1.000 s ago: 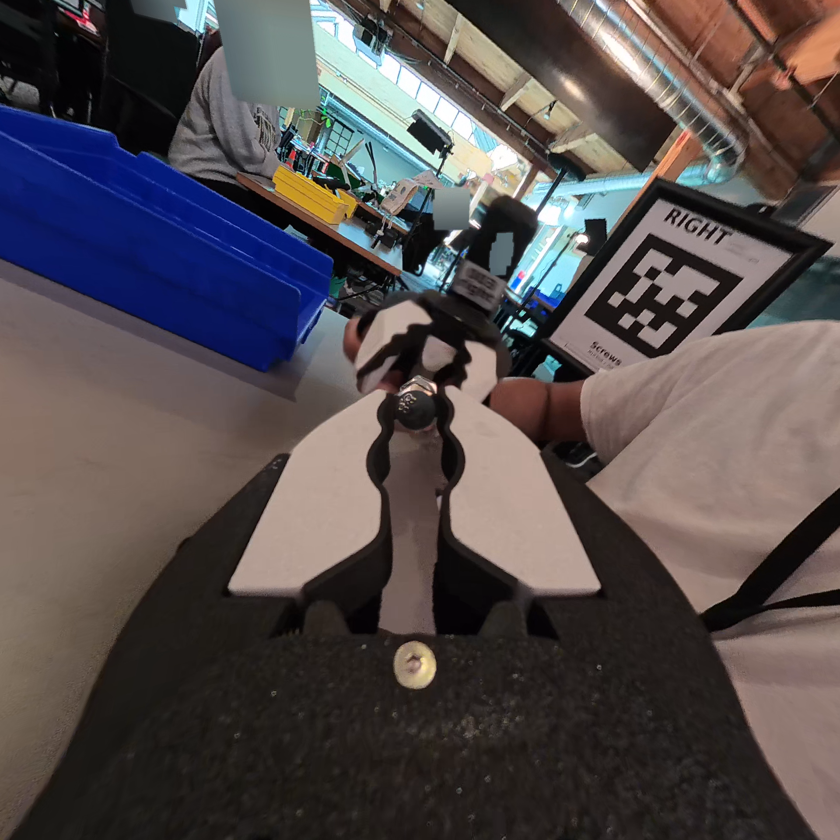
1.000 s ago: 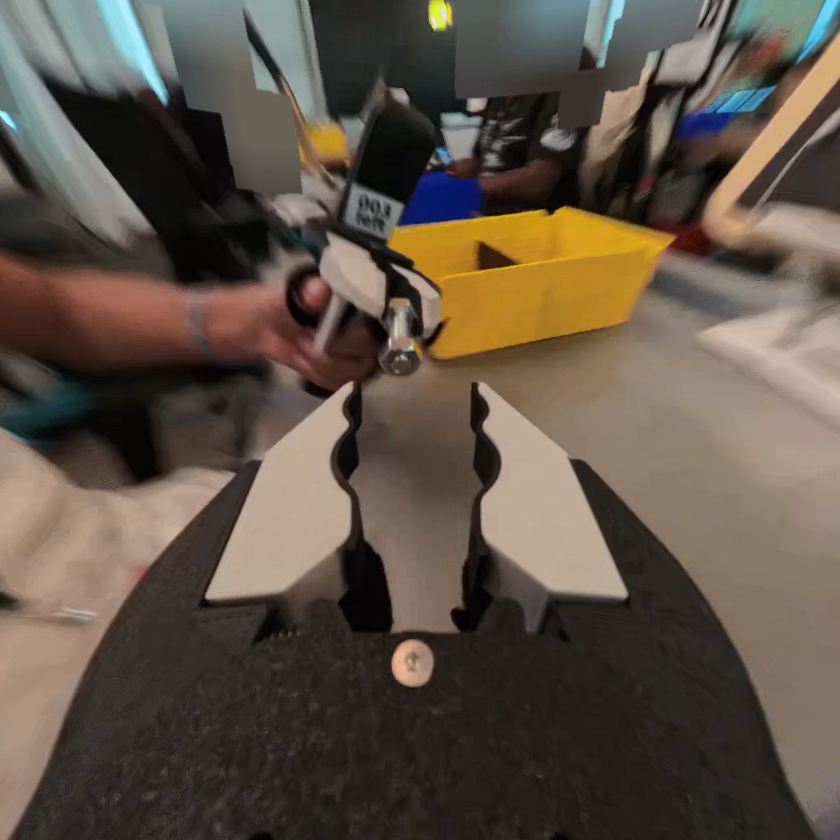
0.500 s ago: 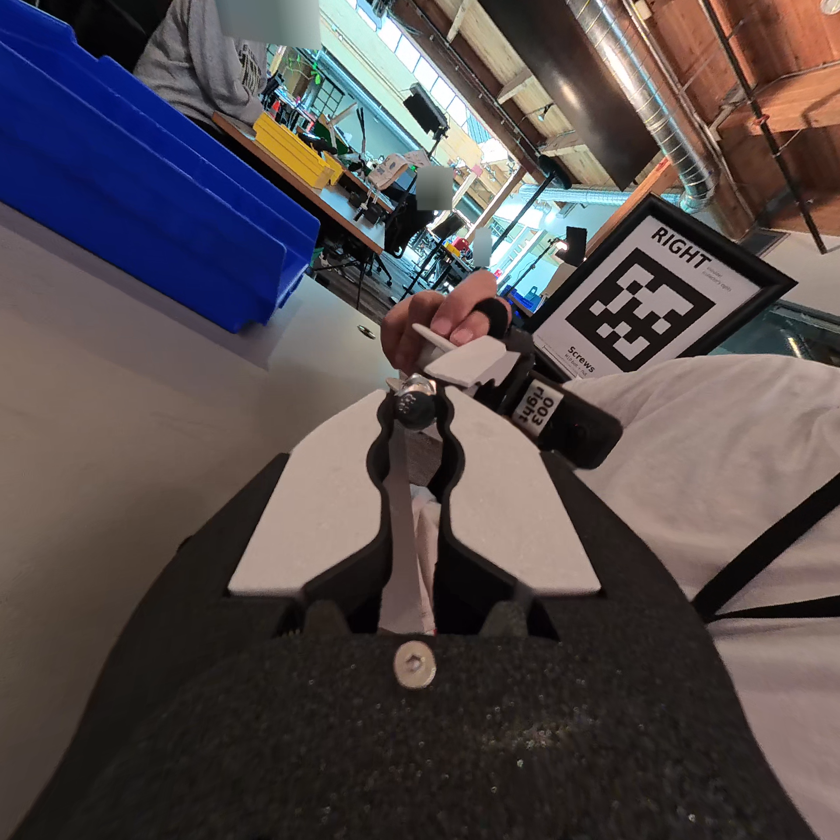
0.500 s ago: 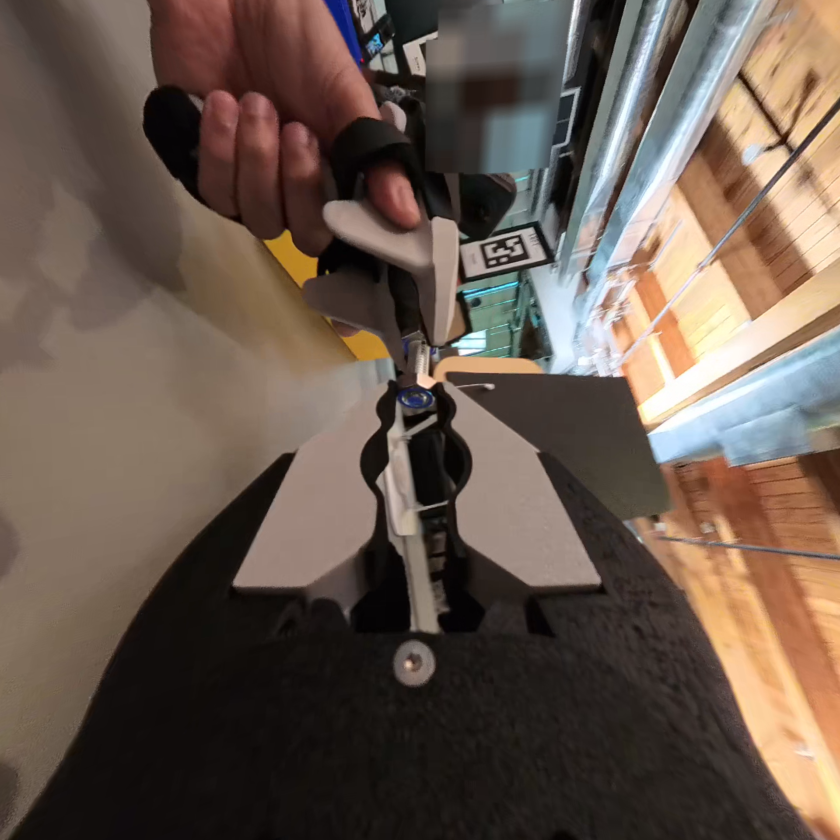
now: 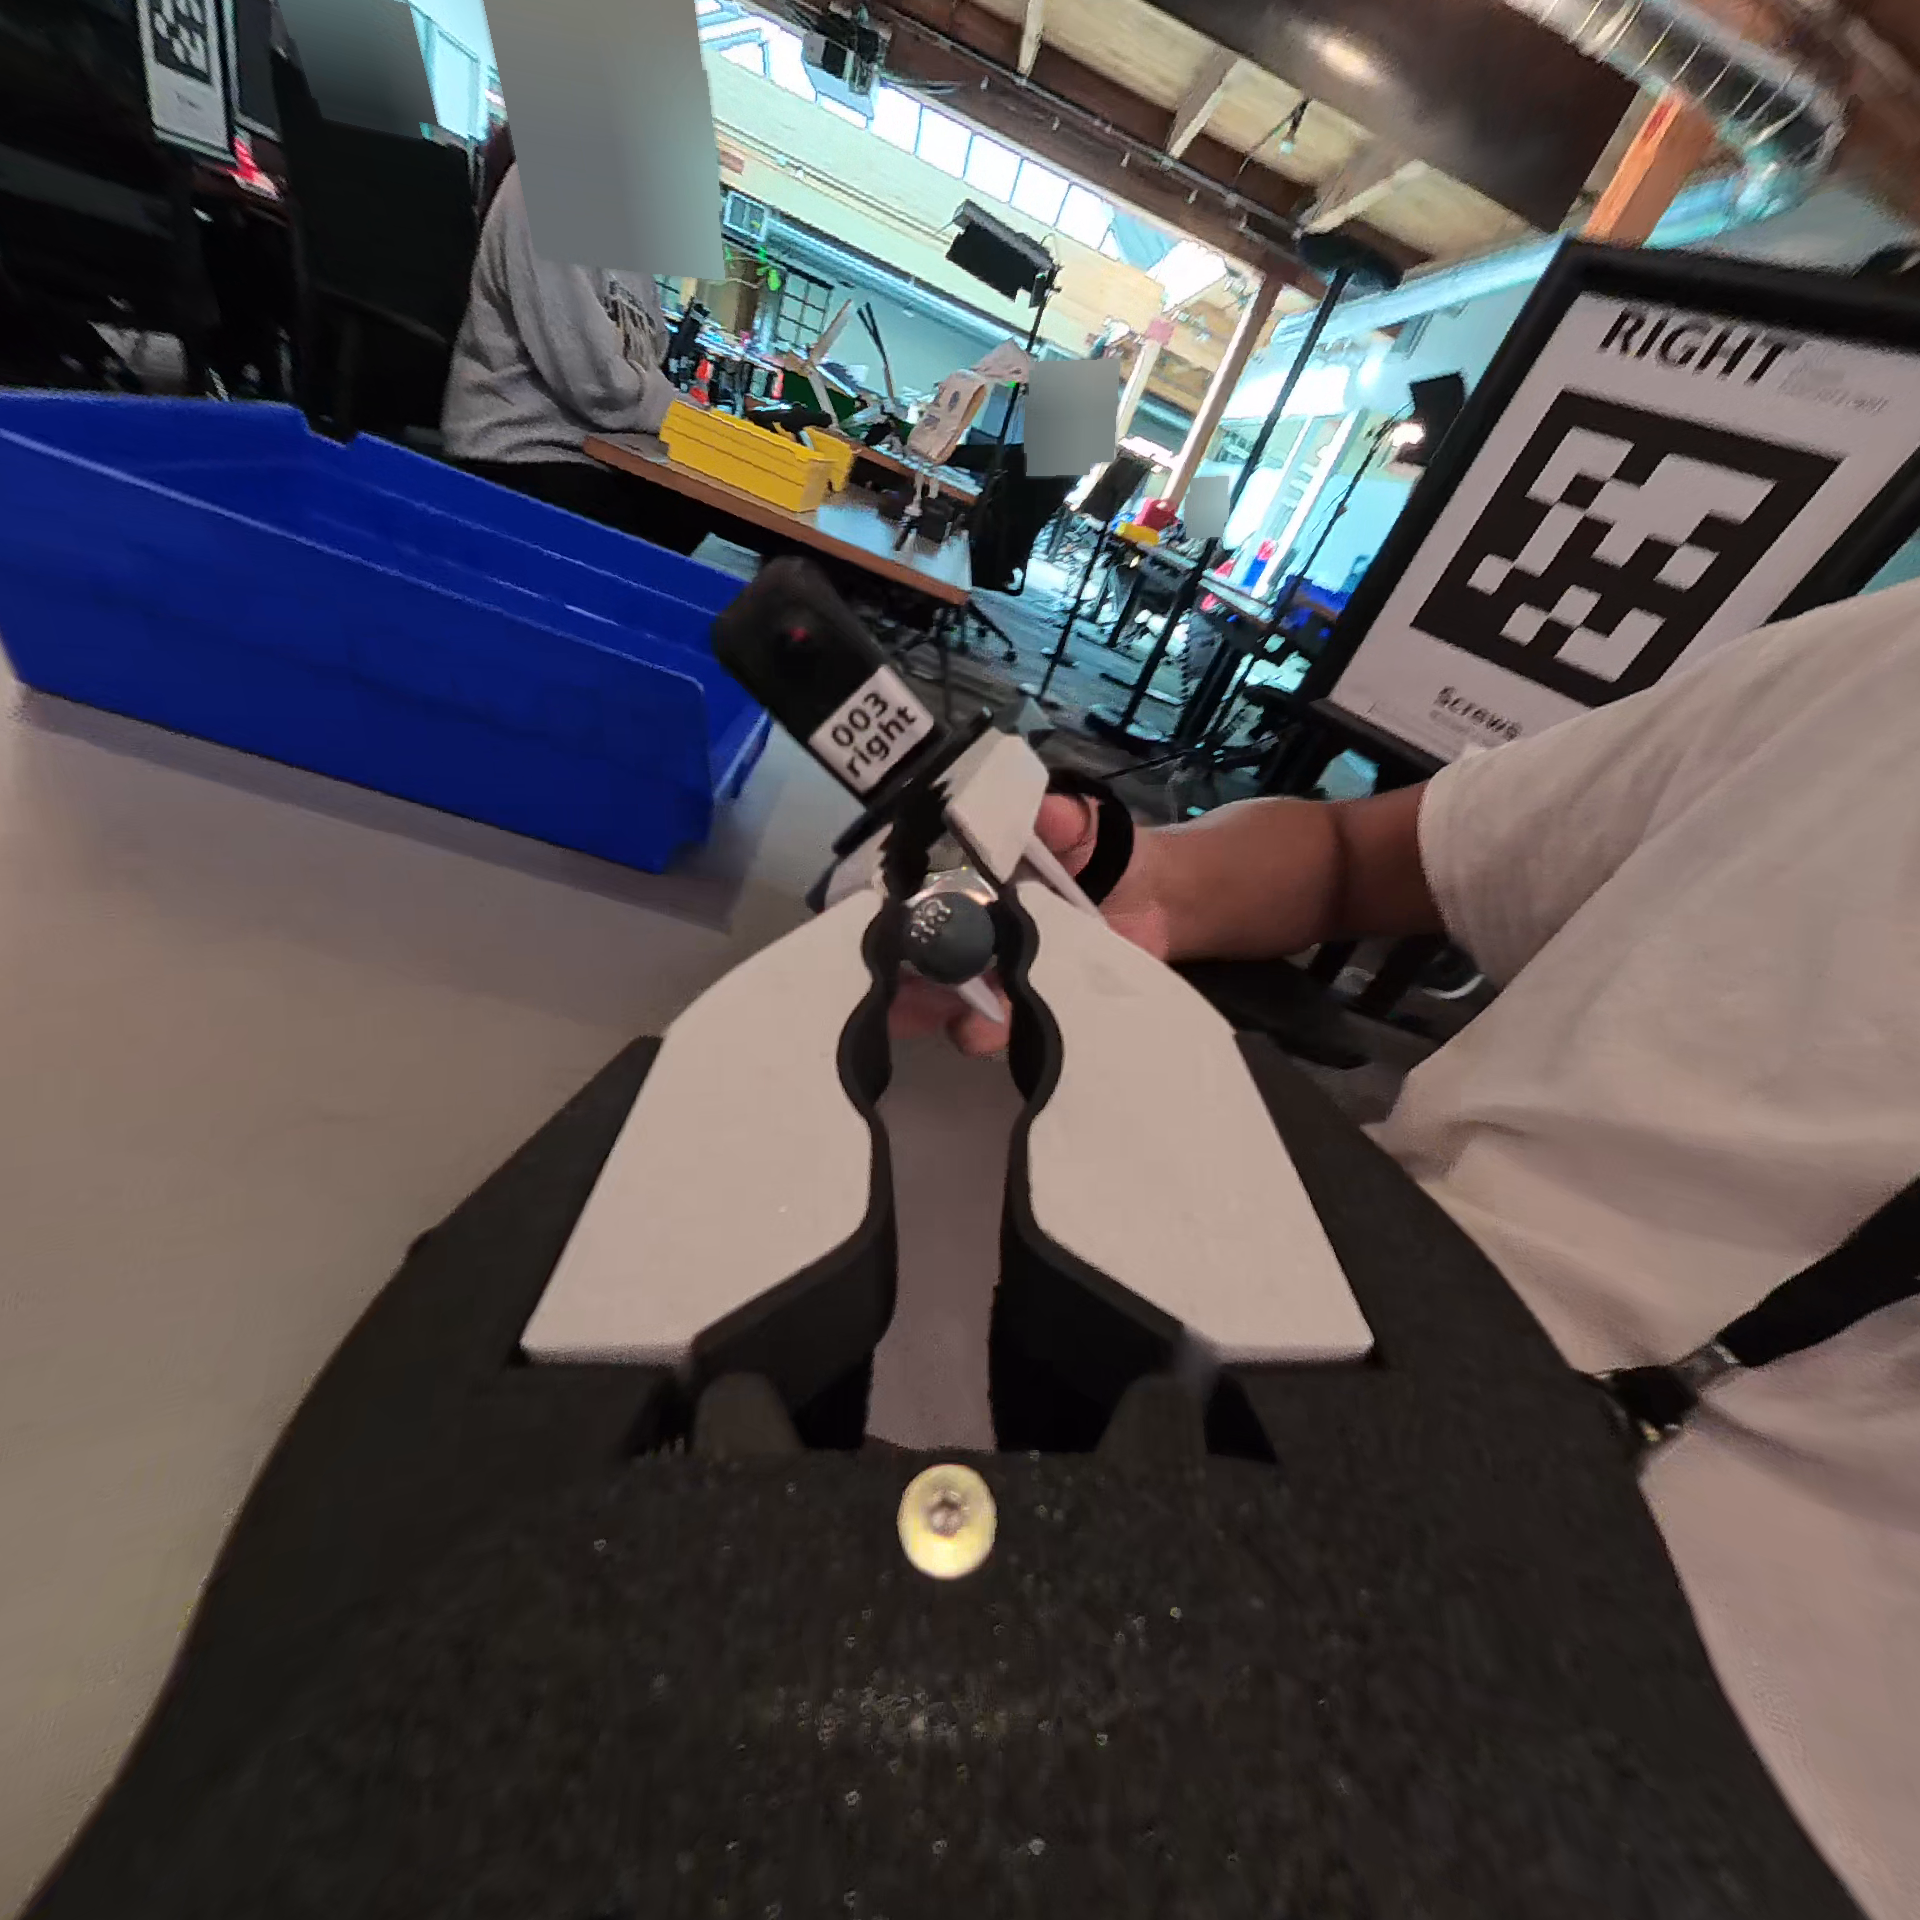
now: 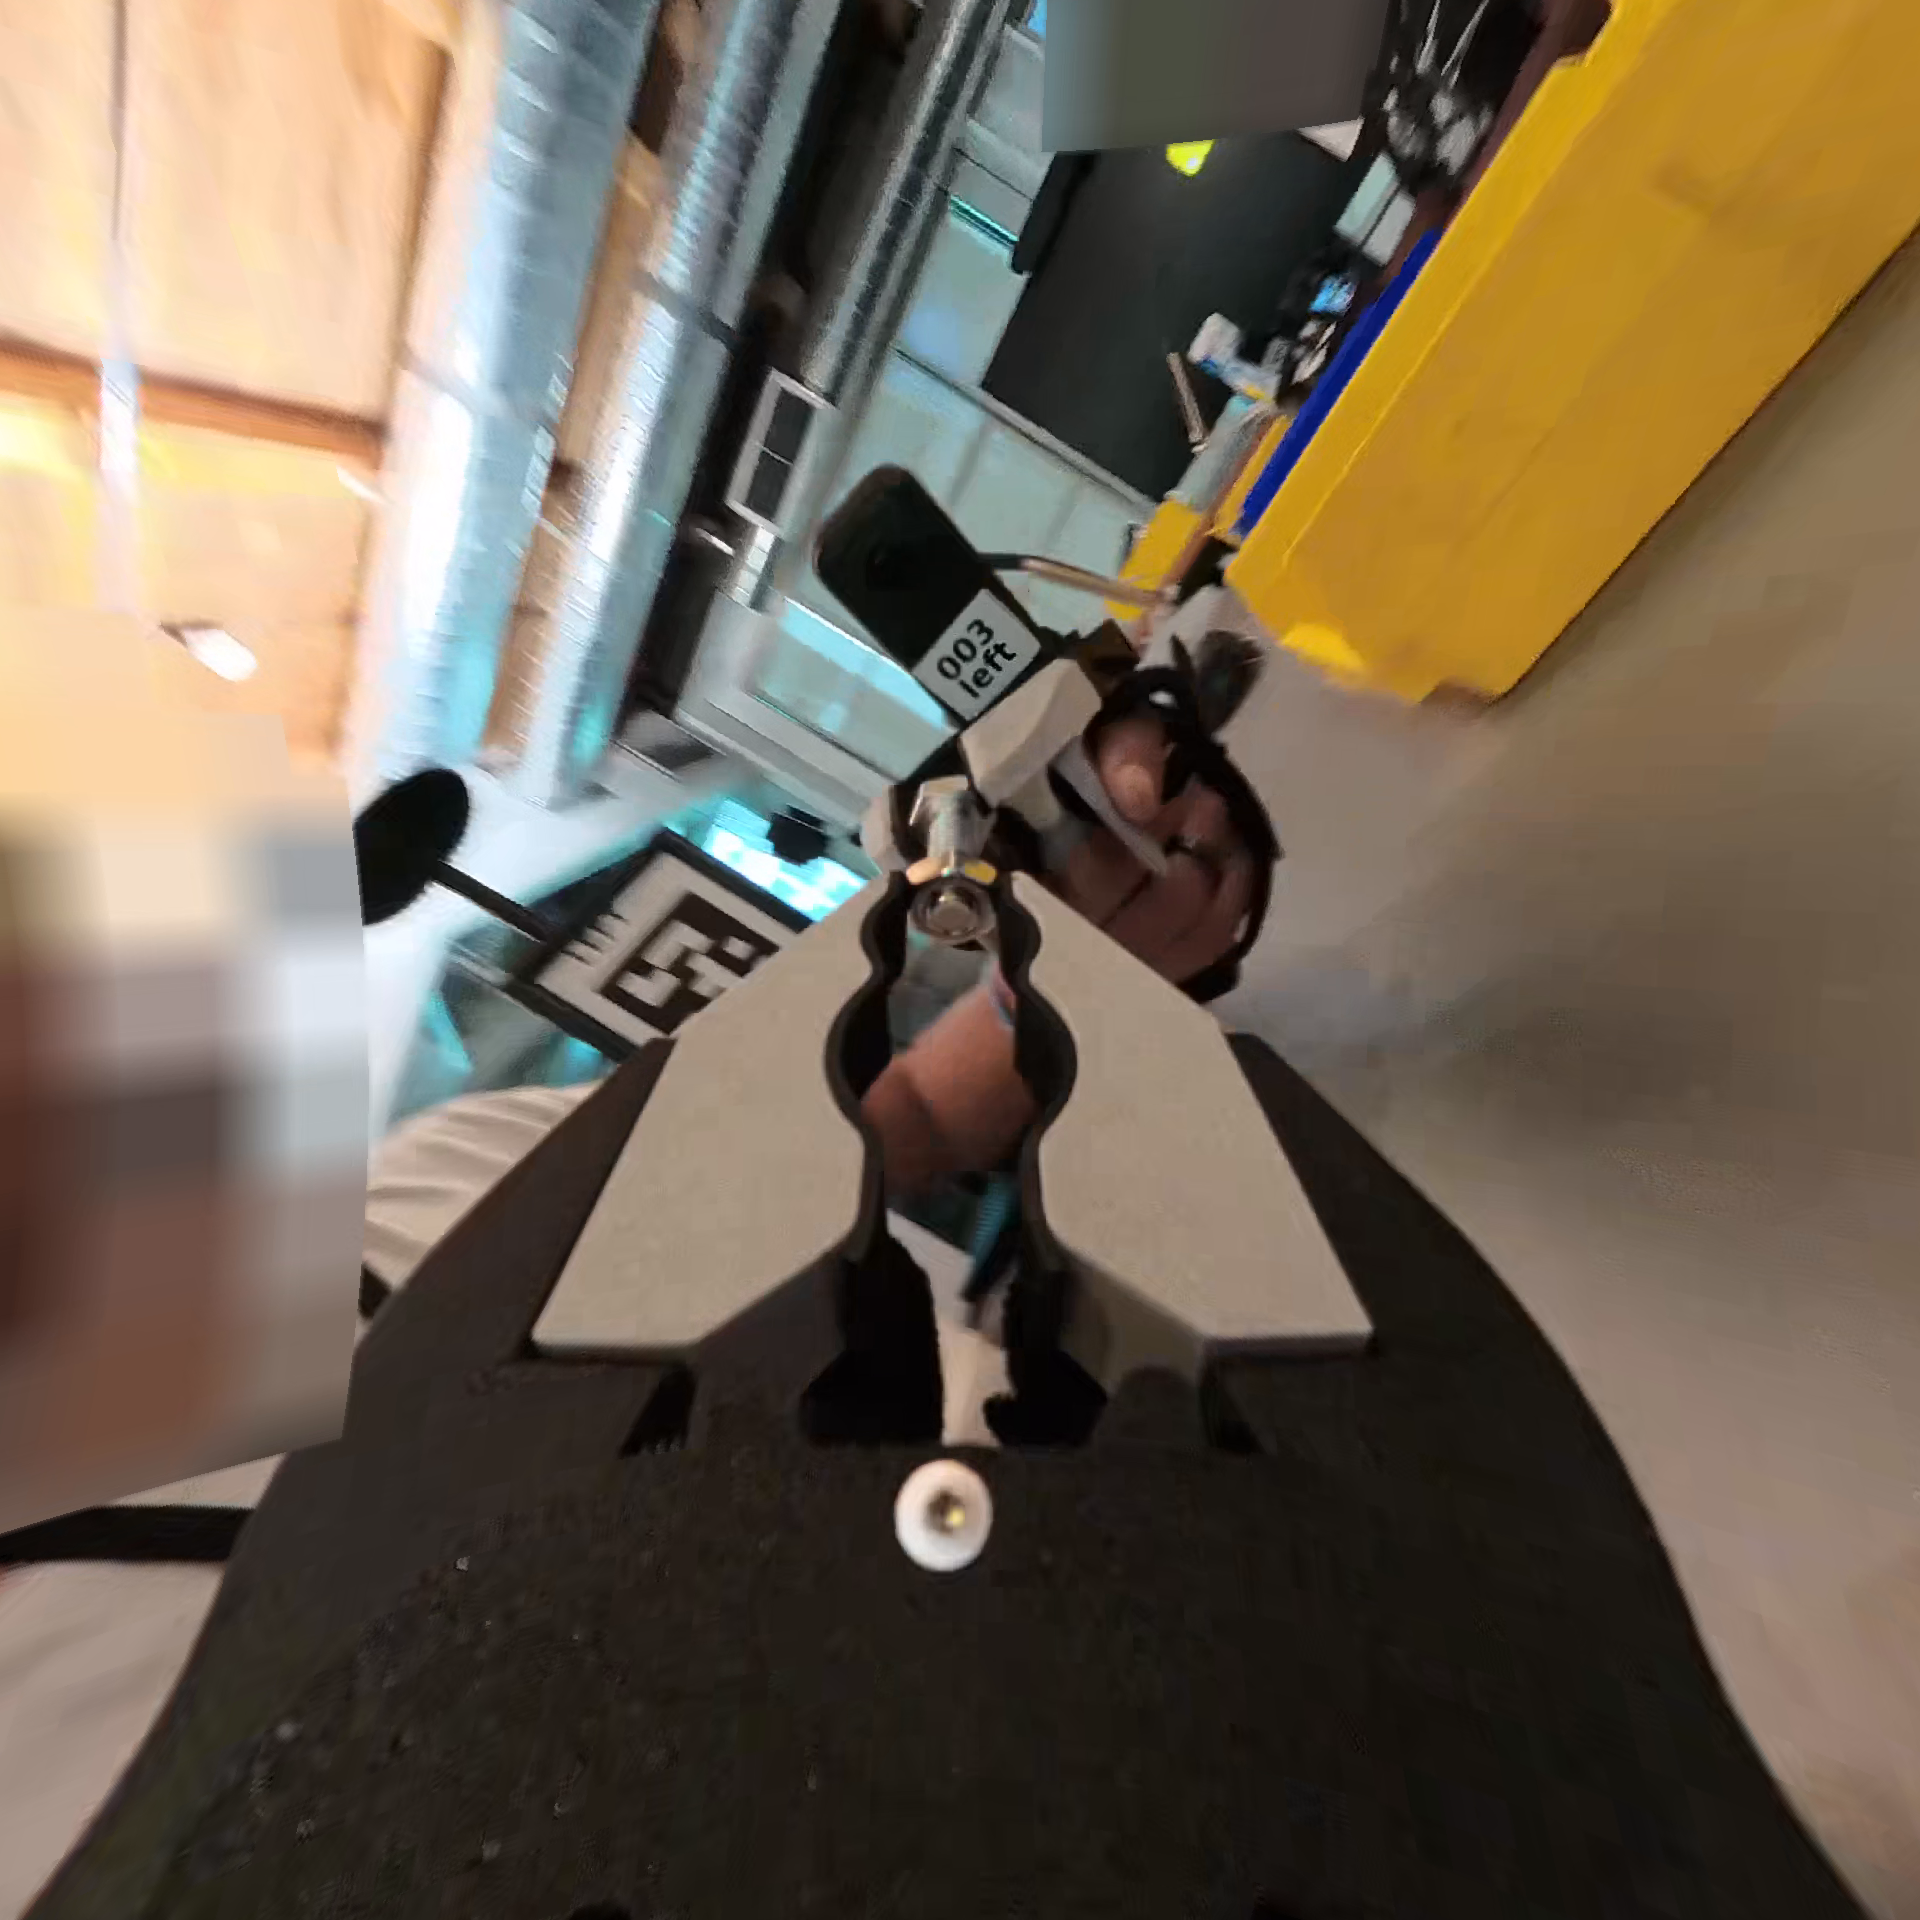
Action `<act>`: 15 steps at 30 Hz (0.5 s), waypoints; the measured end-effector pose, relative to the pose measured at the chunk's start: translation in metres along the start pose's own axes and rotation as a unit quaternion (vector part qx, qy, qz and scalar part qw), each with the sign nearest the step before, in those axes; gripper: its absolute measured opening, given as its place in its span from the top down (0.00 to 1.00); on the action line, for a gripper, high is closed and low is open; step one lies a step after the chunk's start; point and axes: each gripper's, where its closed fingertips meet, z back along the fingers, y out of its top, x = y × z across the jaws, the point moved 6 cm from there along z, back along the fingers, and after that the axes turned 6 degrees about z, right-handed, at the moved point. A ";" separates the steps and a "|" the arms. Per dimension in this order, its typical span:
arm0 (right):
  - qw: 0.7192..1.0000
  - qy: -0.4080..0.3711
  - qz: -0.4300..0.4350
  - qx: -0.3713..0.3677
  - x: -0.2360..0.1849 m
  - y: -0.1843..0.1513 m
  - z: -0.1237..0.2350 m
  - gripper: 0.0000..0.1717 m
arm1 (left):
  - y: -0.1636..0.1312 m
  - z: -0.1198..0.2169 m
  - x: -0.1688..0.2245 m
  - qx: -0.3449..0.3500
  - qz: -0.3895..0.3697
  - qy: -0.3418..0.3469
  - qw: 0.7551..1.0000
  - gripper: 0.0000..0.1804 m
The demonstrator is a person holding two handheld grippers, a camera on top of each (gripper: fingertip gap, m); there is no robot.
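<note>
Between both grippers' tips, a silver bolt with a nut on its shaft. Left gripper clenched on the bolt head, pads pressed to it; right gripper clenched on the nut. Blue bin sat left of the left gripper on the counter, yellow bin upper right of the right gripper, framed marker sign right.

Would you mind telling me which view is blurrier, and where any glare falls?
Right wrist view: motion-smeared background, yellow bin streaked, bolt fairly sharp. Left wrist view: mostly crisp, wide-angle bending at edges, skylights overexposed, blue bin evenly lit.
</note>
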 end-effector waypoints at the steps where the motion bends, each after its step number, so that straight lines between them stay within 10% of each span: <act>1: 1.000 0.012 -0.021 0.006 0.001 0.000 0.000 0.90 | 0.001 0.000 0.001 -0.001 -0.013 0.007 1.000 0.91; 6: 0.985 -0.047 0.164 -0.014 -0.014 0.005 0.000 0.83 | 0.005 0.001 0.001 0.020 0.014 -0.004 1.000 0.90; 9: 0.917 -0.135 0.372 -0.056 -0.021 0.007 0.003 0.74 | 0.007 0.005 -0.004 0.035 0.052 -0.015 0.998 0.90; 11: 0.807 -0.218 0.539 -0.106 -0.022 0.004 0.006 0.72 | 0.006 0.006 -0.008 0.037 0.083 -0.022 0.996 0.90; 15: 0.492 -0.315 0.796 -0.158 -0.028 -0.007 0.004 0.73 | -0.001 0.003 -0.016 0.026 0.131 -0.020 0.991 0.91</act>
